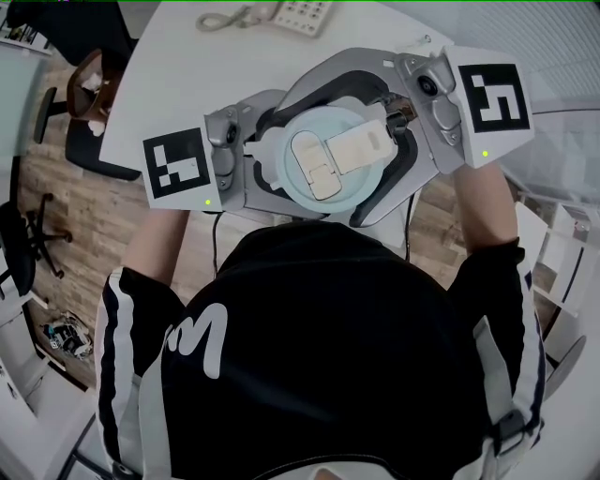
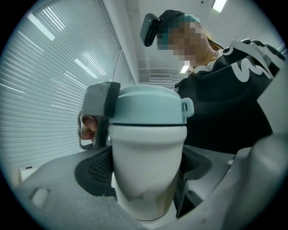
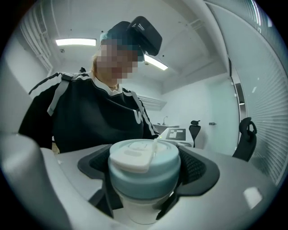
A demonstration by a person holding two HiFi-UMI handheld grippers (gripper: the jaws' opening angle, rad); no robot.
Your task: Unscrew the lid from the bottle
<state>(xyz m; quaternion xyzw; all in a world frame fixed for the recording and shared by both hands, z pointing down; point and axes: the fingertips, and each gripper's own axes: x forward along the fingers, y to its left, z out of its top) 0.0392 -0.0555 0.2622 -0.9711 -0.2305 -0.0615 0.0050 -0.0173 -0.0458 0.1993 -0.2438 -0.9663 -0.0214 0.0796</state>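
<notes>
A white bottle (image 2: 148,157) with a pale blue lid (image 1: 328,159) is held in the air close to the person's chest. My left gripper (image 2: 144,179) is shut on the white body just below the lid, its dark pads (image 2: 92,173) pressing on both sides. From the opposite side my right gripper (image 3: 146,175) is shut round the blue lid (image 3: 144,179), with a pad (image 3: 200,168) on each flank. A cream flip cap (image 3: 132,159) lies flat on top of the lid. The bottle's base is hidden.
Beyond the grippers lies a white table (image 1: 187,84) with a desk phone (image 1: 291,14) at its far edge. Office chair bases (image 1: 84,103) stand on the wooden floor at left. Slatted blinds (image 2: 54,67) fill one side.
</notes>
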